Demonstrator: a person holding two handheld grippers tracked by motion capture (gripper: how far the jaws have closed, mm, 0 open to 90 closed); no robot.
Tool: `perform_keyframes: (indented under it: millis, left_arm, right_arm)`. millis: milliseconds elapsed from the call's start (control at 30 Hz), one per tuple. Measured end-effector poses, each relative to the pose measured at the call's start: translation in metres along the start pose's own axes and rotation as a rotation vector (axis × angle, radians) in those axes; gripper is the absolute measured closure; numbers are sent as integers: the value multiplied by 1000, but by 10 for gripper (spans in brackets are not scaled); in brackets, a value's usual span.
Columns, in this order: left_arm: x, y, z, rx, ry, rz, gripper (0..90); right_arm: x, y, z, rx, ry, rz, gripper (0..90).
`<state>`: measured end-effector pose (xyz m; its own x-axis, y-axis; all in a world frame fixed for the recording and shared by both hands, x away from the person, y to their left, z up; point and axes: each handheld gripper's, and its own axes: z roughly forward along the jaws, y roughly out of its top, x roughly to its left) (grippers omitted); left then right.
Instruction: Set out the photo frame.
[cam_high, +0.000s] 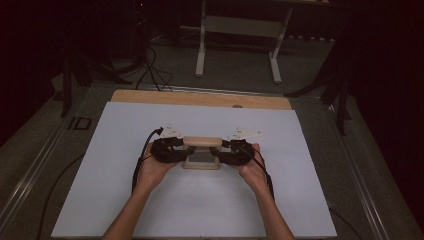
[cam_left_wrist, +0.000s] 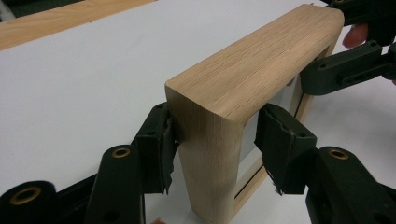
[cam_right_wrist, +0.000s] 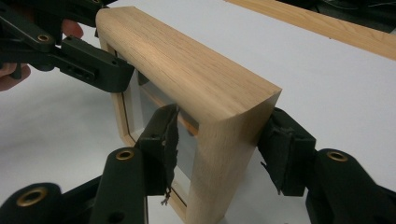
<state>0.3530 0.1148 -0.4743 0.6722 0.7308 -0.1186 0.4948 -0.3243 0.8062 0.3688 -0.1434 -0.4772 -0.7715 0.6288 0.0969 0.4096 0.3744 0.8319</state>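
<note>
A light oak picture frame (cam_high: 201, 142) with a glass pane stands upright on the white board (cam_high: 150, 205). My left gripper (cam_high: 186, 150) straddles its left end and my right gripper (cam_high: 218, 150) straddles its right end. In the left gripper view the left pad (cam_left_wrist: 159, 144) touches the frame (cam_left_wrist: 261, 60), while a small gap shows at the right pad (cam_left_wrist: 280, 144). In the right gripper view the right pad (cam_right_wrist: 282, 149) touches the frame (cam_right_wrist: 187, 70), and the left pad (cam_right_wrist: 161, 144) stands slightly off the glass side. Neither pair of pads clamps the wood.
The white board lies on a wooden tabletop whose far edge (cam_high: 200, 98) shows as a tan strip. Beyond it stand the white legs of a table (cam_high: 237, 45) and black cables (cam_high: 150, 70) on a dark floor. Bare board surrounds the frame.
</note>
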Motion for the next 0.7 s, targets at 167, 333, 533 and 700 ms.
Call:
perform_keyframes:
  millis: [167,333,533,700]
  left_arm:
    - [0,0,1,0,6,-15,484]
    - [2,1,2,0,7,-28,484]
    - [6,1,5,-7,0,-50,482]
    - [9,1,7,-8,-8,-57,481]
  right_arm:
    - [-1,2,2,7,1,3,482]
    - [-3,4,4,13,-1,17,473]
    - [-5,5,7,19,-6,34,468]
    - [-7,6,9,27,-15,38,471]
